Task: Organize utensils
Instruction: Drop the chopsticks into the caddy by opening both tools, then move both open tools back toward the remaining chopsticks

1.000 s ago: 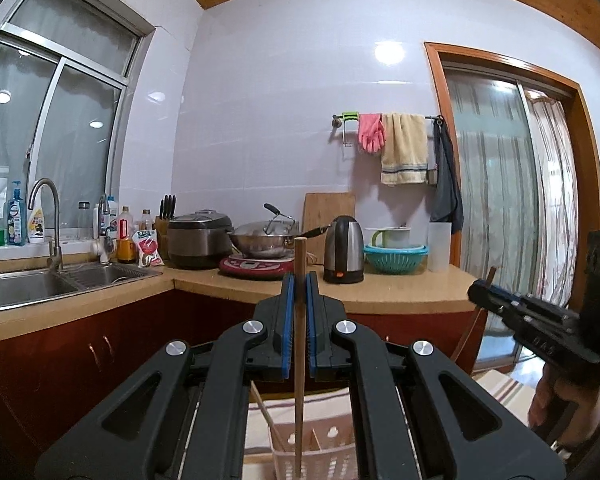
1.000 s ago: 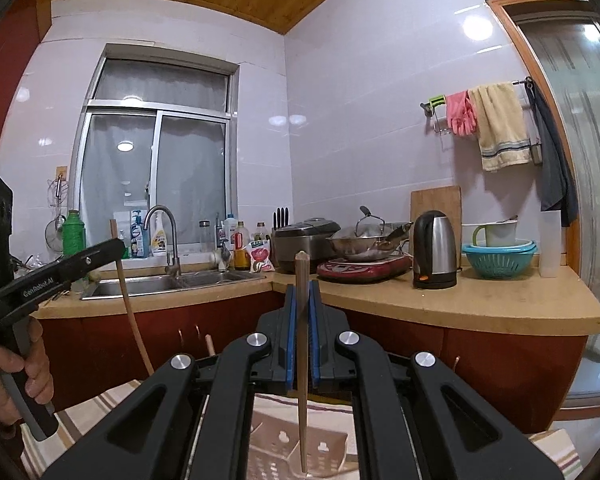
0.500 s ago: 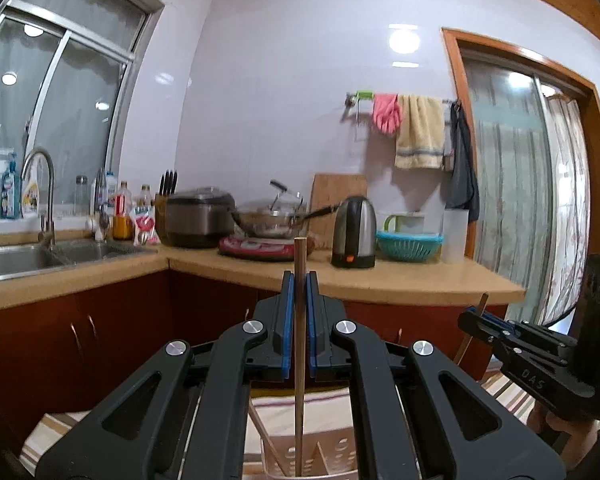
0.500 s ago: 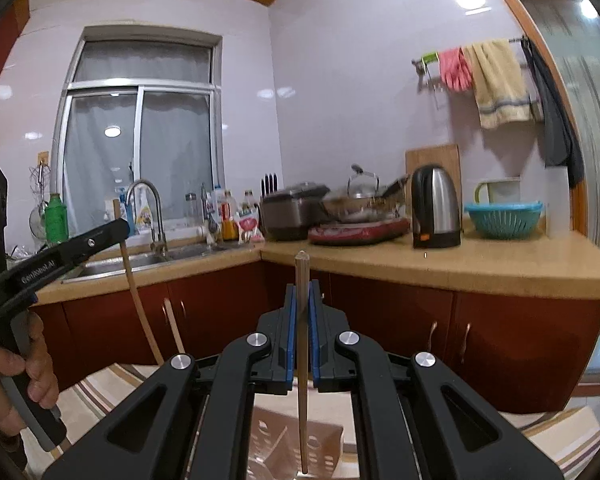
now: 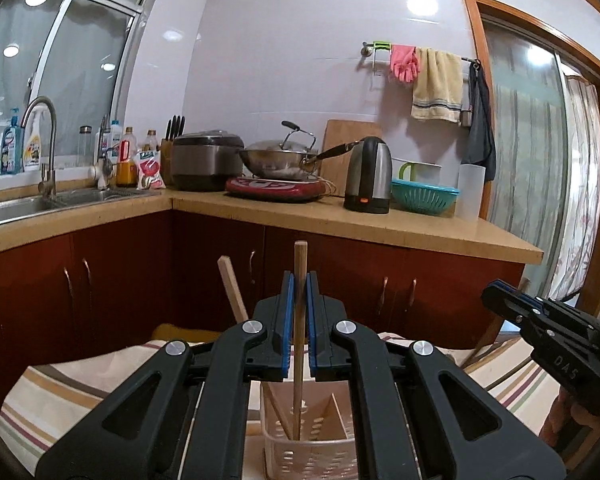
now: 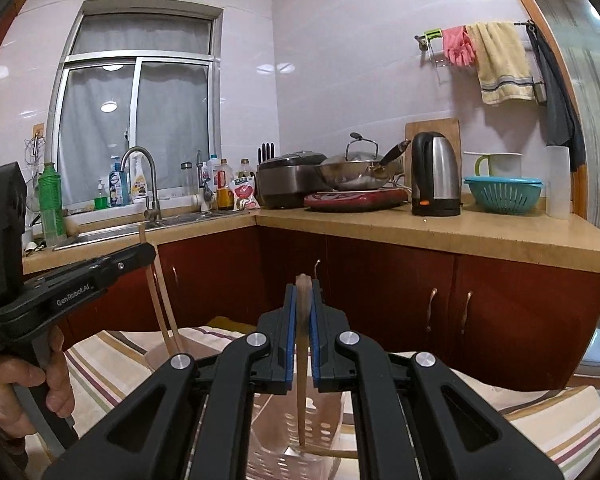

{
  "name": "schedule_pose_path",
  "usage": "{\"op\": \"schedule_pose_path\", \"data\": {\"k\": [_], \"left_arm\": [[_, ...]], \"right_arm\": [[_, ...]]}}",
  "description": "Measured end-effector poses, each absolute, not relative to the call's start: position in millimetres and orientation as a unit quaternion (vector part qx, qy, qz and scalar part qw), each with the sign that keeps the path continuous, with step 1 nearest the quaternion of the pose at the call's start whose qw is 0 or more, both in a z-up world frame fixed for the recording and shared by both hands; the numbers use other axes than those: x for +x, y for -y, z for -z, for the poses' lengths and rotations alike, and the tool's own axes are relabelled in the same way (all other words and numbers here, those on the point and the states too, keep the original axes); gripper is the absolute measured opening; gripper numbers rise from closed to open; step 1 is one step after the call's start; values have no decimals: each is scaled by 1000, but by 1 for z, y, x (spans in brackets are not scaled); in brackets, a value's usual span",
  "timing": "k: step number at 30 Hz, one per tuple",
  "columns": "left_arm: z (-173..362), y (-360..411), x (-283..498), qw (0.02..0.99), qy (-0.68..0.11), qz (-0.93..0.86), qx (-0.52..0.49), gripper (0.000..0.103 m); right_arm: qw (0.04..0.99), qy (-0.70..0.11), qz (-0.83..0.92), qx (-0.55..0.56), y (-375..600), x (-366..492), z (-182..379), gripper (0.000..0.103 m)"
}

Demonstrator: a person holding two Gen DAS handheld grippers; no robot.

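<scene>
The left claw (image 5: pixel 298 280) is clamped on an upright chopstick (image 5: pixel 299 344) whose tip dips into the holder (image 5: pixel 312 446). The right claw (image 6: pixel 302 292) likewise pinches a chopstick (image 6: pixel 301 392) reaching into the holder (image 6: pixel 296 428). Another stick (image 5: pixel 233 292) leans there.

I see a striped cloth (image 5: pixel 80 384) in cream, tan and brown, a pale perforated basket (image 5: pixel 312 440), dark red cabinets (image 5: pixel 120 280), a teal colander (image 5: pixel 424 198).

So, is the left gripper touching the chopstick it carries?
Touching. In the left wrist view the left gripper has its blue pads closed against the upright chopstick.
</scene>
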State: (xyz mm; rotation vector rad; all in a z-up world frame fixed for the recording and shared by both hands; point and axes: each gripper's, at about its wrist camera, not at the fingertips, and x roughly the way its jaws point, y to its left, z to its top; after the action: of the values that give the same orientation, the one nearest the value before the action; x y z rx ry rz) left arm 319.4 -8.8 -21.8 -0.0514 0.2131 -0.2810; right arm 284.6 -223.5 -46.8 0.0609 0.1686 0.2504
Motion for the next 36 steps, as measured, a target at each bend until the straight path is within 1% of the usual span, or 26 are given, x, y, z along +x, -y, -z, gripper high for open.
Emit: {"op": "schedule_pose_path", "data": {"k": [1, 2, 3, 4, 5, 6, 7, 8, 9, 11, 14, 16, 20, 24, 31, 36], "left_arm": [[23, 8, 320, 984, -108, 139, -25, 10], [23, 8, 320, 984, -109, 138, -24, 15], [24, 7, 320, 984, -110, 136, -23, 19], [25, 7, 319, 985, -110, 134, -22, 29], [26, 6, 318, 985, -110, 133, -22, 38], [26, 5, 316, 985, -110, 130, -24, 43], [26, 3, 314, 986, -109, 127, -26, 54], [26, 1, 310, 986, -107, 126, -29, 60], [27, 0, 308, 986, -107, 126, -31, 62], [26, 0, 303, 986, -109, 122, -29, 70], [28, -1, 292, 987, -113, 115, -23, 79], [29, 0, 285, 987, -116, 111, -19, 81], [33, 1, 261, 989, -113, 98, 0, 86], [40, 1, 236, 989, -117, 90, 12, 87], [72, -6, 188, 984, -160, 79, 8, 88], [103, -10, 154, 977, -202, 72, 1, 88]], "right_arm": [[988, -86, -125, 32, 224, 285, 47, 7], [988, -88, -125, 36, 226, 284, 47, 7], [988, -89, -124, 38, 227, 285, 46, 11], [988, -89, -123, 37, 227, 284, 46, 14], [988, -88, -121, 35, 227, 283, 46, 24], [989, -87, -118, 33, 227, 281, 45, 39], [990, -82, -114, 32, 227, 277, 43, 43], [991, -76, -110, 30, 228, 273, 41, 50], [991, -73, -106, 27, 227, 269, 39, 52], [992, -71, -100, 20, 227, 263, 37, 57], [993, -68, -90, 16, 229, 250, 34, 64], [994, -68, -82, 14, 230, 240, 33, 68], [994, -72, -74, 15, 234, 220, 33, 69], [994, -81, -70, 13, 236, 198, 39, 69], [992, -115, -60, 2, 237, 152, 77, 69], [986, -158, -54, 11, 240, 125, 115, 69]]}}
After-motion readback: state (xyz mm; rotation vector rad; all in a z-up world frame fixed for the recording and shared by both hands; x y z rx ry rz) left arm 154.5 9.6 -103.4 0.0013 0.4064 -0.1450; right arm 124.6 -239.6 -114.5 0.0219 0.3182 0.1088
